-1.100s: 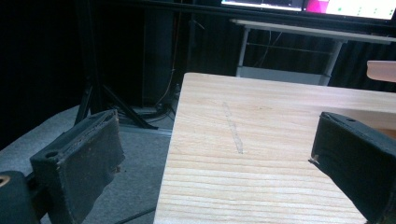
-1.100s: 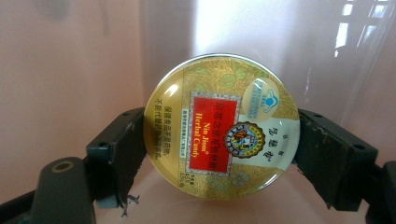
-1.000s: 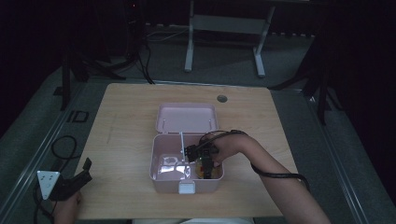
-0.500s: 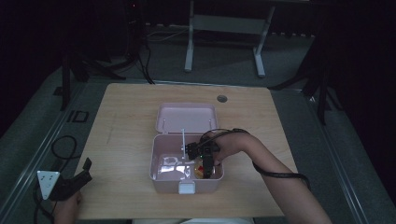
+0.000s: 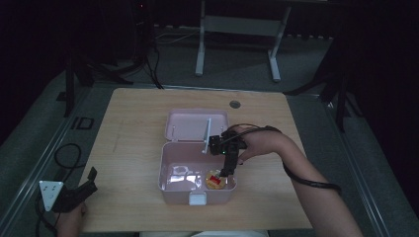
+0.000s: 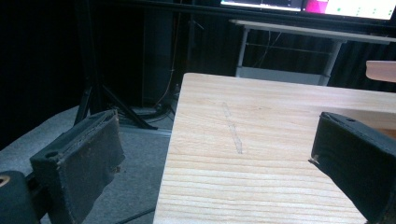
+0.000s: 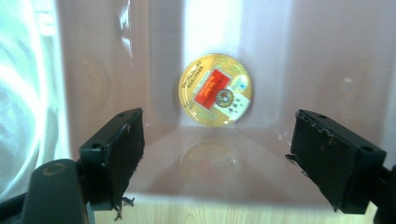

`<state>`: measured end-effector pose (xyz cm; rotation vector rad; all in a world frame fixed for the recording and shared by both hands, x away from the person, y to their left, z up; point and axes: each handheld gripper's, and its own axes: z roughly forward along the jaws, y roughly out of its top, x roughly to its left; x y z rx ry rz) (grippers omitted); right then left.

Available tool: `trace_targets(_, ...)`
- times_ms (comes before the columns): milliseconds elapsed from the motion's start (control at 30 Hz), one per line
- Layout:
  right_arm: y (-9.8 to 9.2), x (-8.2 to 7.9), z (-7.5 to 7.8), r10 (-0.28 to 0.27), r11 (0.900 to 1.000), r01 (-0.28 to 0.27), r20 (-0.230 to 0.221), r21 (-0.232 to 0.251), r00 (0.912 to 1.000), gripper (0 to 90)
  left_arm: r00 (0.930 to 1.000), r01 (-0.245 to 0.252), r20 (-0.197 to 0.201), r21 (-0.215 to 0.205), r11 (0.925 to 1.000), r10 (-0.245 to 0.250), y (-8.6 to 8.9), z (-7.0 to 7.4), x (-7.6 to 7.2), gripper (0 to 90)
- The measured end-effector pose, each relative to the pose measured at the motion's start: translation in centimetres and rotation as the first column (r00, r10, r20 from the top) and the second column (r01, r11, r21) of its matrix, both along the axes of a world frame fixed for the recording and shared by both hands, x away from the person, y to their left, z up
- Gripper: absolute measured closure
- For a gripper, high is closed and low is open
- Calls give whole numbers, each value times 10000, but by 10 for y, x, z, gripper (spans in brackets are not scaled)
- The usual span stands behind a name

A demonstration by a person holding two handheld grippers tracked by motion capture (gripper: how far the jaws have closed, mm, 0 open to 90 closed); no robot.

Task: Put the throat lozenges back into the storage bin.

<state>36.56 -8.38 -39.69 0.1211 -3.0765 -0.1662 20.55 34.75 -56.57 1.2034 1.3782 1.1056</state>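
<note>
Right tongs (image 5: 228,172) sit wide open inside the pink box (image 5: 170,185), nothing between the jaws. Right gripper view: both black jaws spread to the frame edges, with the gold tin (image 7: 215,96) centred between them but farther in, not touching either one.

Tin location: near-right corner of the box in the high view (image 5: 215,180), seemingly leaning against the wall. It is a round, flat disc with a gold face and a red label. The box lid is hinged open behind, and a pale, shiny item lies in the left half of the box (image 5: 182,174); I can't tell what it is.

Handling guess: small metal tin, so stiff, light and not fragile. The glossy face and smooth rim will be slippery against the pads. Best grip is probably across the diameter on the rim, jaws square to the edge. The corner wall crowds one side, so it may need nudging clear first.

Pose: right hand (image 5: 257,143) comes over the box's right wall, wrist bent, tongs angled steeply down into the corner.

Left tongs (image 5: 74,195) are open and empty, parked off the near-left edge of the desk (image 5: 133,128). Left gripper view looks along bare desk top (image 6: 261,140).
</note>
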Motion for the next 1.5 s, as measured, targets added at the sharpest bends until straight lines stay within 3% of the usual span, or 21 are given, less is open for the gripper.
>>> trace_targets(133,-16,3,18,-292,9981,273,342,554,9990,179,10000,-5,2,1,10000,5,0,0,0,25)
trace_targets(267,-29,7,25,-571,9948,526,493,873,9972,179,10000,-13,-8,-6,10000,13,0,0,0,25)
trace_targets(433,-56,18,27,-1434,9787,1362,365,1535,9890,179,10000,-10,-19,2,10000,10,0,0,0,25)
trace_targets(667,-81,32,14,-2383,9533,2251,433,2014,9702,179,10000,-5,-29,0,10000,5,0,0,0,25)
trace_targets(1000,-111,50,-25,-3574,9024,3393,217,2658,9337,178,10000,4,-7,13,10000,-4,0,0,0,25)
trace_targets(1133,-121,53,-50,-4278,8604,4024,142,3125,9037,178,10000,12,-4,2,10000,-12,0,0,0,25)
trace_targets(1233,-129,55,-69,-4658,8375,4357,140,3298,8848,178,10000,4,3,7,10000,-4,0,0,0,25)
trace_targets(1267,-133,55,-77,-4893,8225,4539,194,3426,8719,178,10000,2,3,11,10000,-2,0,0,0,25)
trace_targets(1300,-135,55,-81,-5010,8147,4621,240,3502,8651,179,10000,6,2,9,10000,-6,0,0,0,25)
trace_targets(1400,-144,55,-93,-5450,7778,4947,238,3877,8381,178,10000,4,4,0,10000,-4,0,0,0,25)
trace_targets(1433,-144,55,-93,-5450,7778,4947,238,3877,8381,178,10000,4,4,0,10000,-4,0,0,0,25)
trace_targets(1467,-147,55,-96,-5613,7632,5034,297,4051,8271,178,10000,3,6,-1,10000,-3,0,0,0,25)
trace_targets(1500,-154,54,-103,-5945,7300,5250,277,4376,8036,179,10000,4,10,0,10000,-4,0,0,0,25)
